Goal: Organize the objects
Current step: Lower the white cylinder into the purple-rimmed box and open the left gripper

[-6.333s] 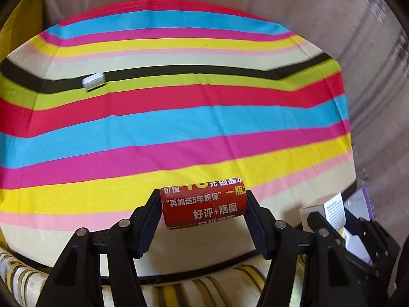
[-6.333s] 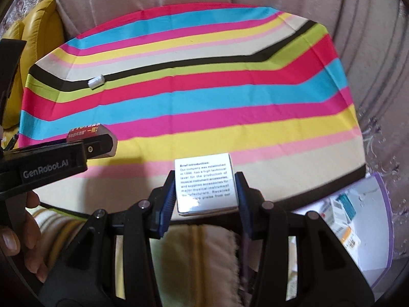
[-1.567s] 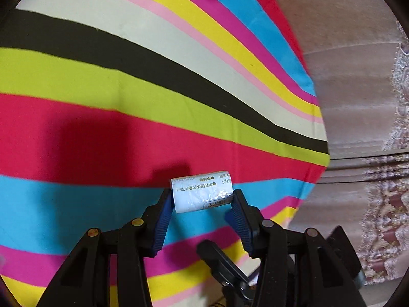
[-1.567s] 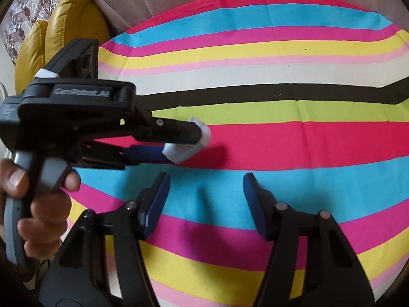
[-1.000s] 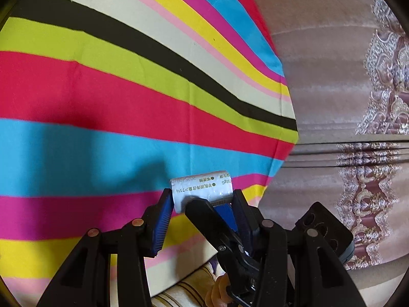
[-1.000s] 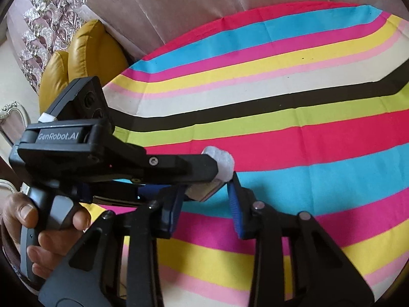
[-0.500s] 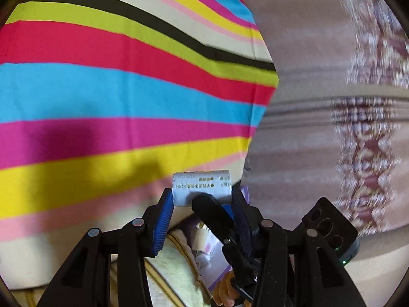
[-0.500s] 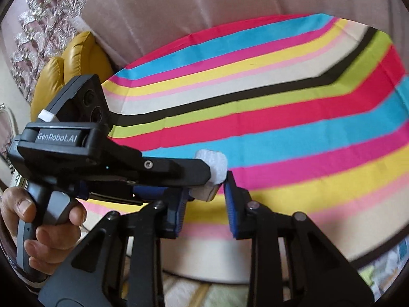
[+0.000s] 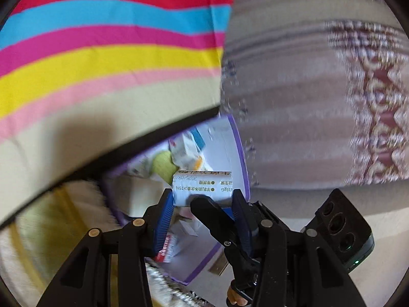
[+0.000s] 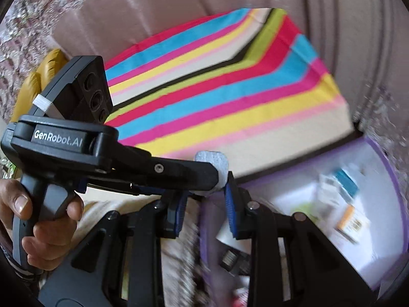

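A small white packet [image 9: 202,188] with green print sits crosswise between the blue pads of my left gripper [image 9: 202,198], which is shut on it. It hangs over a white bin with a purple rim [image 9: 240,148] that holds several packages [image 9: 189,151]. One black finger of my right gripper [image 9: 212,215] crosses in front of the packet. In the right wrist view, the left gripper [image 10: 213,176] reaches in from the left with the packet [image 10: 211,161] at its tip. My right gripper [image 10: 203,192] sits just under it, jaws close together. Whether its pads touch the packet is hidden.
The striped cloth [image 9: 102,51] covers the table beside the bin [image 10: 391,168]. A hand [image 10: 51,227] grips the left gripper's handle. A yellow cushion [image 10: 38,81] lies at the far left, and pale curtains [image 10: 179,5] hang behind. Striped fabric [image 9: 64,217] lies near the bin.
Both grippers have swept together off the striped cloth to above the purple-rimmed bin. The white packet stays in the left gripper. The right jaws have narrowed under it.
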The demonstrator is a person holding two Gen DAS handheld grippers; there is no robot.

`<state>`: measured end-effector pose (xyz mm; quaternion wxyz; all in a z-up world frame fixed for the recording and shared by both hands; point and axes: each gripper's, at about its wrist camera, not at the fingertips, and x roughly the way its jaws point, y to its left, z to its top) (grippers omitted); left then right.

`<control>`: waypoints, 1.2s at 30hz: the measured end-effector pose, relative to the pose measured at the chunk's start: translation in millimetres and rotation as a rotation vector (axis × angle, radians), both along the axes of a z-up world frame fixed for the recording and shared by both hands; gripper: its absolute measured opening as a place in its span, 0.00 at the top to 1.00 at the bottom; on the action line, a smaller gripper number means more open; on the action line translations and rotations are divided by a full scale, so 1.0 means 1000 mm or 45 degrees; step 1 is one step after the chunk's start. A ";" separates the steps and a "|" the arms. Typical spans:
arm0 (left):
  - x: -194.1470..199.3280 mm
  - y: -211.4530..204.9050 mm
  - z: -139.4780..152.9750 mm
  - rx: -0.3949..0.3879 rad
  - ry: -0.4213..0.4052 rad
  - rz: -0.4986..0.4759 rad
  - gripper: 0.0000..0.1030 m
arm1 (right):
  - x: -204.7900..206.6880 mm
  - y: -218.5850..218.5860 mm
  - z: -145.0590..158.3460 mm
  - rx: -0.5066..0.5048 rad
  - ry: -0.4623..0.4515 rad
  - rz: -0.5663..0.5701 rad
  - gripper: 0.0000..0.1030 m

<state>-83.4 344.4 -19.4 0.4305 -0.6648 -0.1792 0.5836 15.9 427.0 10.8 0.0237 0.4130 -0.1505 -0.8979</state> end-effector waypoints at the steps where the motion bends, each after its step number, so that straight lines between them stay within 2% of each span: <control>1: 0.005 0.010 -0.003 -0.006 -0.005 -0.018 0.54 | 0.007 0.007 -0.002 -0.003 -0.016 -0.023 0.70; 8: 0.029 0.051 -0.023 -0.066 -0.043 -0.106 0.54 | 0.039 0.044 -0.020 -0.027 -0.097 -0.139 0.69; 13: 0.035 0.061 -0.029 -0.098 -0.049 -0.131 0.53 | 0.046 0.052 -0.031 -0.036 -0.135 -0.177 0.69; 17: 0.034 0.068 -0.030 -0.137 -0.017 -0.127 0.50 | 0.048 0.054 -0.033 0.003 -0.165 -0.206 0.68; 19: 0.034 0.069 -0.028 -0.168 0.022 -0.128 0.43 | 0.051 0.055 -0.032 0.020 -0.175 -0.221 0.66; 22: 0.035 0.068 -0.023 -0.240 0.104 -0.140 0.37 | 0.055 0.057 -0.033 0.062 -0.207 -0.249 0.56; 24: 0.039 0.064 -0.017 -0.295 0.182 -0.159 0.35 | 0.058 0.057 -0.033 0.090 -0.218 -0.262 0.53; 26: 0.048 0.057 -0.008 -0.354 0.258 -0.170 0.30 | 0.064 0.057 -0.032 0.120 -0.230 -0.276 0.51; 28: 0.066 0.048 0.003 -0.411 0.343 -0.197 0.18 | 0.073 0.060 -0.030 0.152 -0.235 -0.295 0.47; 33: 0.110 0.037 0.017 -0.503 0.526 -0.241 0.16 | 0.091 0.072 -0.033 0.208 -0.266 -0.355 0.44; 36: 0.124 0.032 0.024 -0.477 0.562 -0.240 0.12 | 0.100 0.079 -0.034 0.207 -0.279 -0.379 0.44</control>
